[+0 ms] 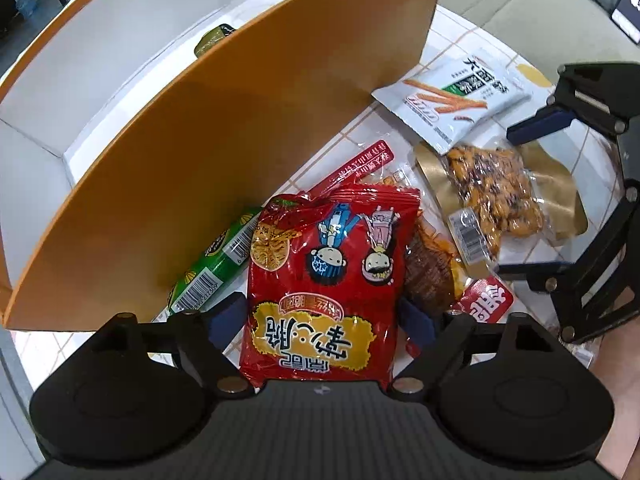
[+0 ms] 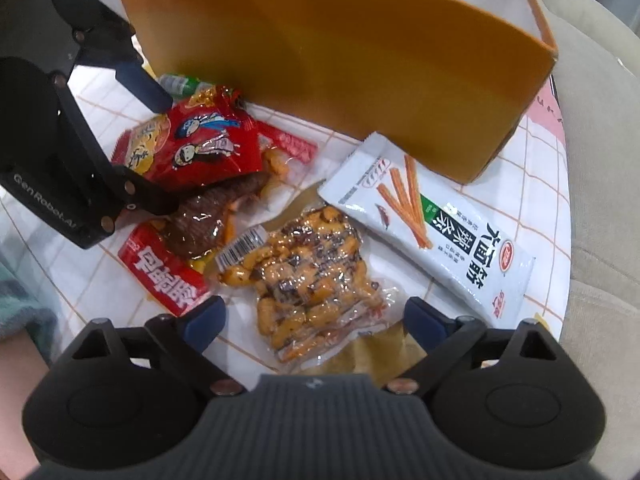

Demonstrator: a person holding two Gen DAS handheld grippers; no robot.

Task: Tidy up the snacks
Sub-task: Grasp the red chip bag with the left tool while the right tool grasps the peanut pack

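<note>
A red cartoon snack bag (image 1: pixel 324 280) sits between the fingers of my left gripper (image 1: pixel 322 320), which is shut on its lower part; both also show in the right wrist view, the bag (image 2: pixel 200 144) and the left gripper (image 2: pixel 148 144). My right gripper (image 2: pixel 316 316) is open over a clear pack of orange peanuts (image 2: pixel 304 276), also seen from the left (image 1: pixel 492 192). A white spicy-strip pack (image 2: pixel 432 224) lies to the right. The orange box (image 2: pixel 340 64) stands behind; a green pack (image 1: pixel 212 42) lies inside it.
A green tube pack (image 1: pixel 212 276) lies against the box wall. A brown meat pack (image 2: pixel 204 216) and a red-labelled pack (image 2: pixel 164 276) lie under the red bag. The tiled table top (image 2: pixel 532 168) ends at the right by a beige sofa (image 2: pixel 600 160).
</note>
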